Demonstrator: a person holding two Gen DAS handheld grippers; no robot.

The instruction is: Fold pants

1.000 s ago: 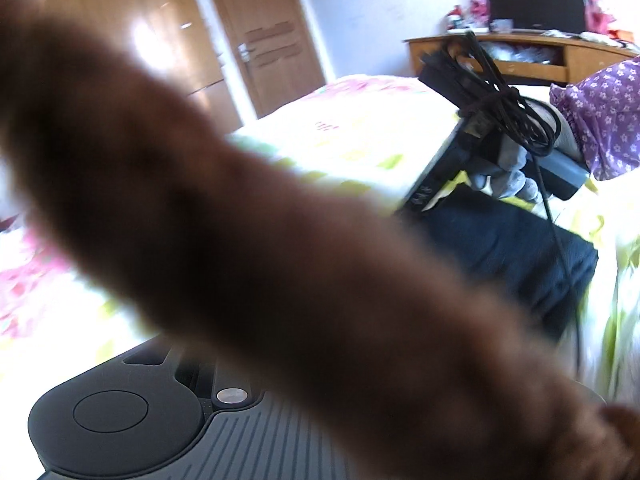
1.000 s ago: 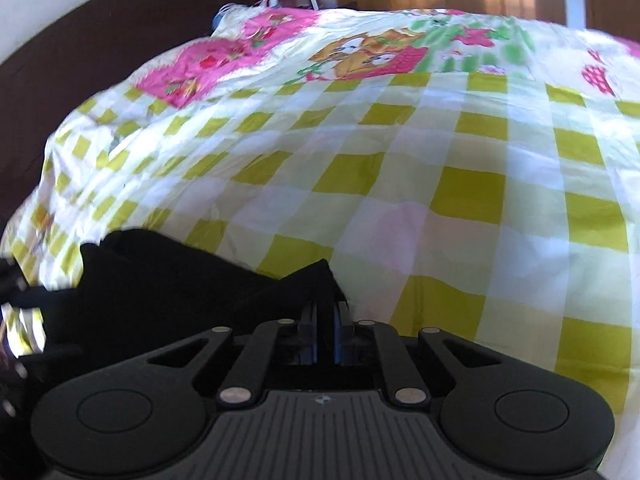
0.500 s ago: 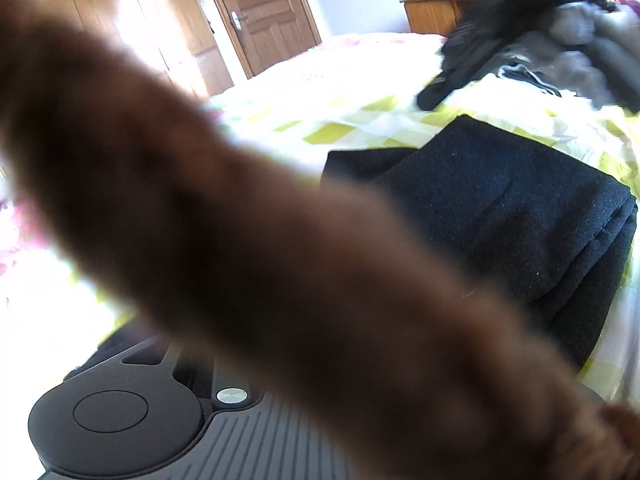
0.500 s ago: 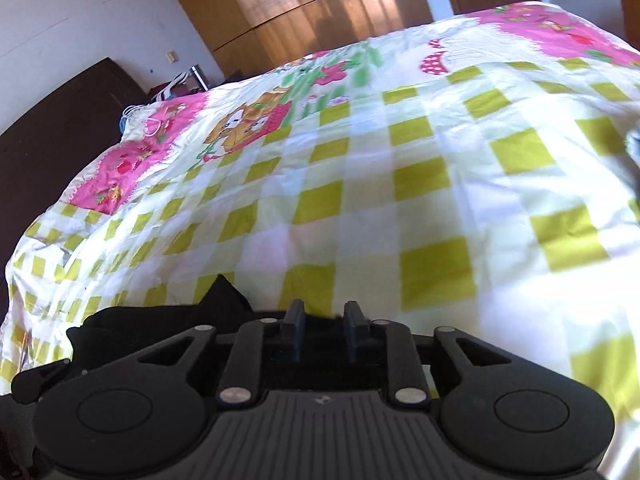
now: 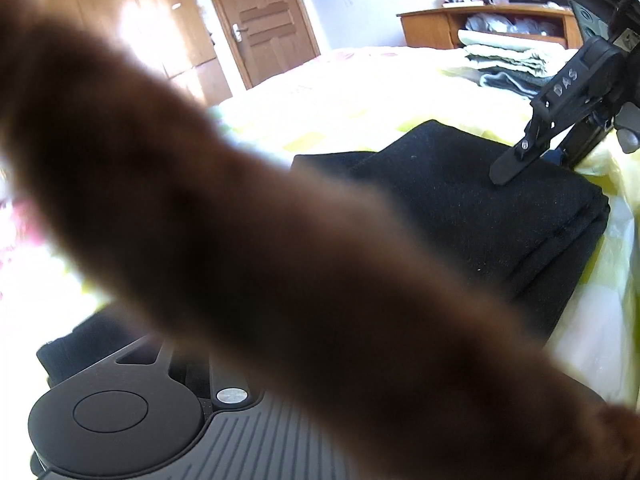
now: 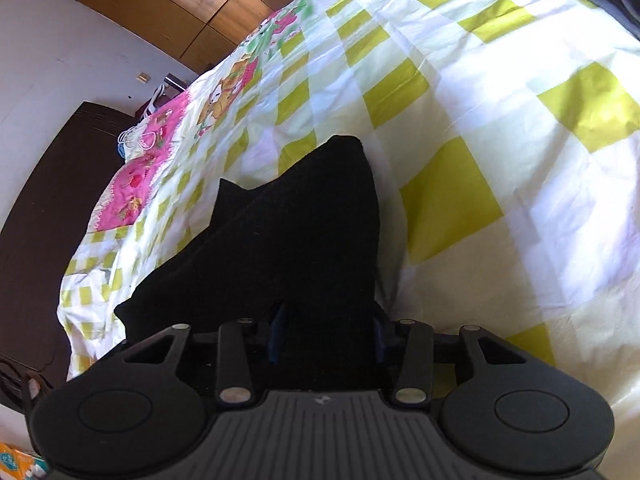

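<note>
Black, coarse-woven pants (image 5: 472,216) folded into a thick rectangular stack on glossy yellow-and-white checked bedspread (image 6: 500,128). Right gripper (image 6: 326,328) low over one end, jaws opening, dark cloth between them, pads apparently not pressing. Left gripper (image 5: 120,420) mostly hidden behind blurred brown fuzzy strip (image 5: 240,240); jaws opening, contents impossible to tell.

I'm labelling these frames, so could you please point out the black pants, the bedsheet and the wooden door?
black pants (image 5: 472,216): left wrist view, folded top layer.
bedsheet (image 6: 452,196): right wrist view, a green square.
wooden door (image 5: 260,20): left wrist view, middle panel.
</note>
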